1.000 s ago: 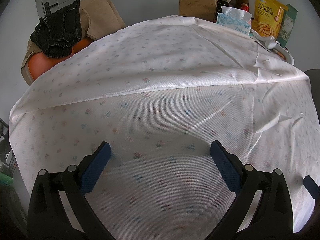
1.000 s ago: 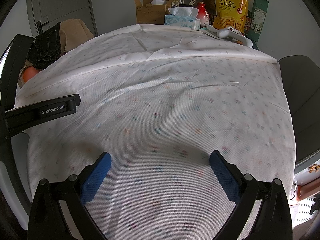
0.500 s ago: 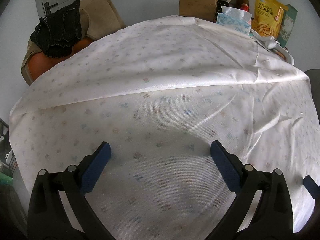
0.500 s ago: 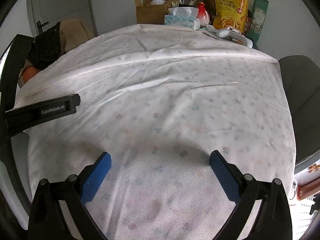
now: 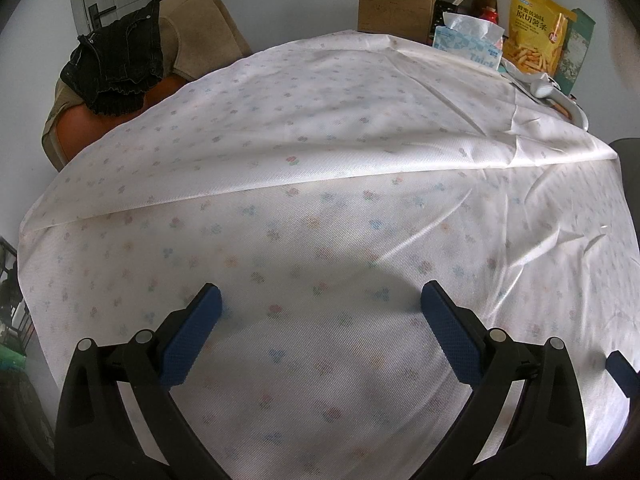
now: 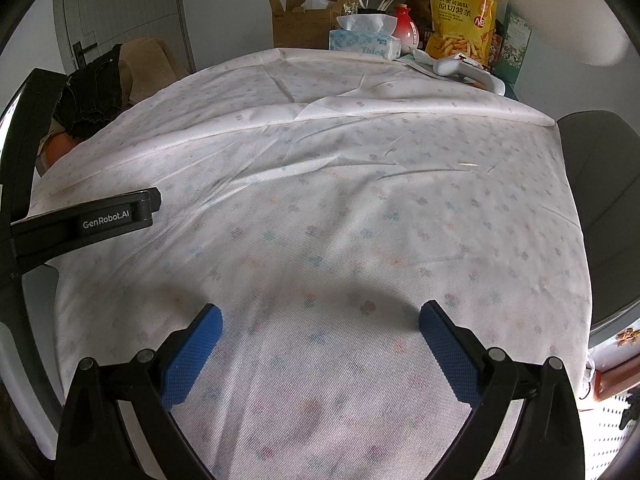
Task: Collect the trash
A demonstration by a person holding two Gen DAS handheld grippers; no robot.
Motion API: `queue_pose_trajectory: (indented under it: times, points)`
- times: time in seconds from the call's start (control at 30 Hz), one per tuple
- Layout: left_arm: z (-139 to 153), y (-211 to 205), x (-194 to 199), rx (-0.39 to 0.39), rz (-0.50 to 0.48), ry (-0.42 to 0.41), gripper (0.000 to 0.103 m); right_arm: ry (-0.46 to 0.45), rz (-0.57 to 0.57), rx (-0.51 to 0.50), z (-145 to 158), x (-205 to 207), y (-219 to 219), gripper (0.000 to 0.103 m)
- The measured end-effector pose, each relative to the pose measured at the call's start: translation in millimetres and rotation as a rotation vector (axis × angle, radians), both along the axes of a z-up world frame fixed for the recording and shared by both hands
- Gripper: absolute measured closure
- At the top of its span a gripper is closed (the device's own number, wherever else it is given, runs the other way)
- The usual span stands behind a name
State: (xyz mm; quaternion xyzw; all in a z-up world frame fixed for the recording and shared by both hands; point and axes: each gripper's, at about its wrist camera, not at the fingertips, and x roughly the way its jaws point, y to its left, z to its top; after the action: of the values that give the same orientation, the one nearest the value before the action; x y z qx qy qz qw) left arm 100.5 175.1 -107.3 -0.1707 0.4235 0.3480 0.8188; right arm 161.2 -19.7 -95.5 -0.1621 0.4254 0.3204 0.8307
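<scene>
A thin white floral tablecloth point(image 5: 320, 160) point(image 6: 320, 184) covers the table, with its far half folded back over itself along a crease. No loose trash shows on it in either view. My left gripper point(image 5: 319, 300) hovers open above the near part of the cloth, nothing between its blue pads. My right gripper point(image 6: 320, 318) is likewise open and empty over the near edge. The left gripper's black body point(image 6: 80, 226) shows at the left of the right wrist view. A blue pad of the right gripper point(image 5: 622, 372) peeks in at the left wrist view's right edge.
At the far end stand a cardboard box point(image 6: 302, 20), a blue tissue box point(image 6: 364, 42), a red jar point(image 6: 406, 26), a yellow snack bag point(image 6: 462, 20) and a white device point(image 6: 464, 70). A chair with dark clothing point(image 5: 116, 60) is on the left; a grey chair point(image 6: 600, 184) on the right.
Hardly anything differs; both views have shifted very slightly and both grippers stay open over the cloth.
</scene>
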Motion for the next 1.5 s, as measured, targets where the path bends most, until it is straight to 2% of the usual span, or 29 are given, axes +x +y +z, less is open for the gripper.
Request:
queue_pose_trajectory:
  times: [1.5]
  points:
    - [-1.3, 1.3, 2.6, 0.000, 0.001, 0.001, 0.004, 0.000, 0.000, 0.000, 0.3, 0.2, -0.2, 0.007]
